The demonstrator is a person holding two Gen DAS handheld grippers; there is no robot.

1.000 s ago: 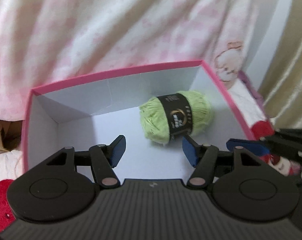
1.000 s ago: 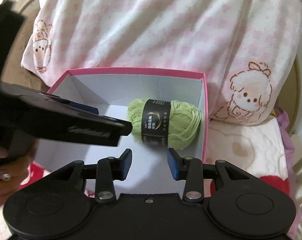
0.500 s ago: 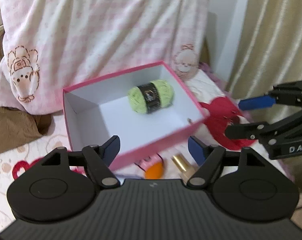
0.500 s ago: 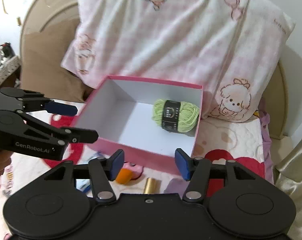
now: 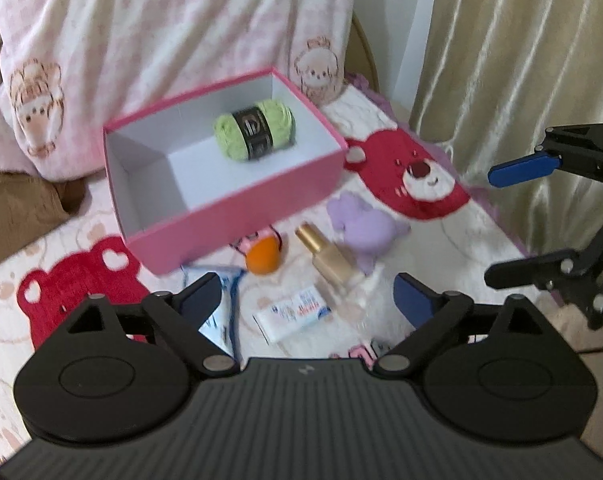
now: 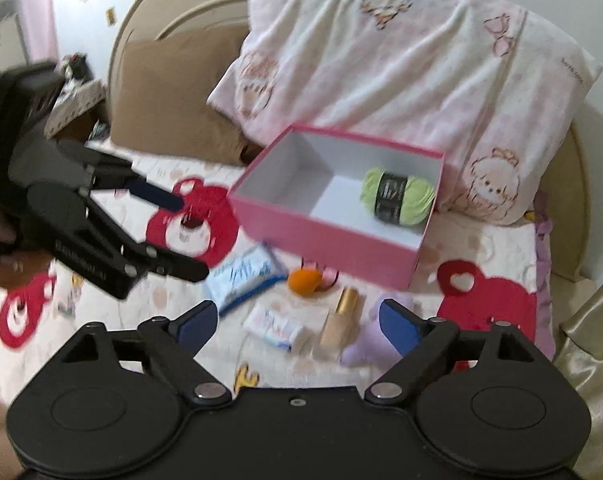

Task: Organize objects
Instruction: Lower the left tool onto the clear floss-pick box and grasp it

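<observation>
A pink box (image 5: 237,216) (image 6: 325,236) sits on the bed and holds a green yarn ball (image 5: 255,132) (image 6: 397,196). In front of it lie an orange sponge (image 5: 263,258) (image 6: 304,280), a gold-capped bottle (image 5: 329,256) (image 6: 341,320), a white tube (image 5: 291,316) (image 6: 275,326), a blue-edged packet (image 5: 221,312) (image 6: 243,276) and a purple plush (image 5: 361,228) (image 6: 365,344). My left gripper (image 5: 305,300) (image 6: 187,234) is open and empty above these items. My right gripper (image 6: 293,322) (image 5: 509,220) is open and empty beside it.
A pink-and-white pillow (image 5: 161,40) (image 6: 401,60) leans behind the box, with a brown cushion (image 6: 173,92) to its left. The bedspread has red bear patches (image 5: 413,176) (image 6: 193,220). A beige curtain (image 5: 521,60) hangs on the right.
Both grippers have pulled back and up from the box and opened wider. The small items in front of the box have come into view. The yarn stays in the box.
</observation>
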